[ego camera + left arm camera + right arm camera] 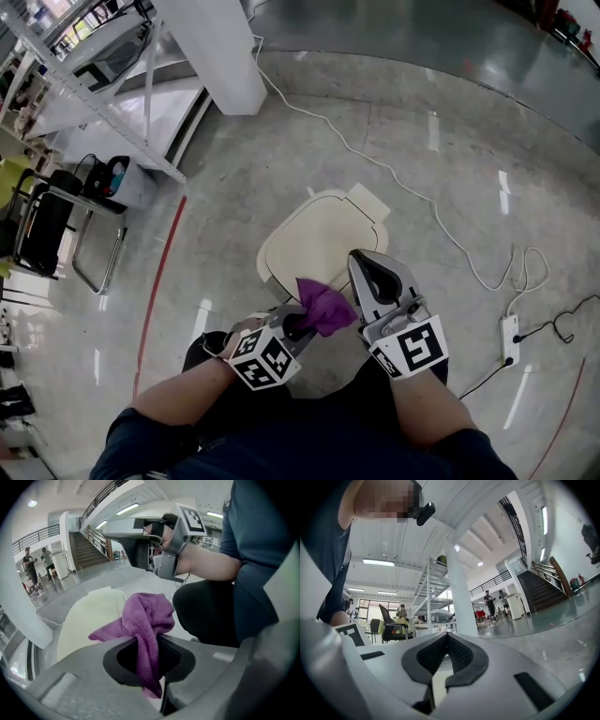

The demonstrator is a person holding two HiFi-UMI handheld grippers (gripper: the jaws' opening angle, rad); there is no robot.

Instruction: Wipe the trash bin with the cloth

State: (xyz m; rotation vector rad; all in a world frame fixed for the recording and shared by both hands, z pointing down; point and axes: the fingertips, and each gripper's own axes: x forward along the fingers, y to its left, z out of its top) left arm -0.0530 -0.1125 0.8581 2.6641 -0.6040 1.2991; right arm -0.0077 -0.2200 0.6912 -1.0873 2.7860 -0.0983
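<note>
A cream trash bin (319, 239) with a flat lid stands on the floor just ahead of me. My left gripper (302, 322) is shut on a purple cloth (323, 307), which bunches above the jaws near the bin's front edge. In the left gripper view the purple cloth (147, 620) hangs through the closed jaws of the left gripper (149, 660), with the bin's lid (91, 620) behind it. My right gripper (367, 272) hovers beside the cloth over the bin's right front corner. Its jaws in the right gripper view (447, 656) meet with nothing between them.
A white cable (394, 173) snakes across the floor to a power strip (511, 339) at the right. A white pillar (220, 52) and metal shelving (94, 103) stand at the back left, with a black chair (47, 225) and a red floor line (159, 281) on the left.
</note>
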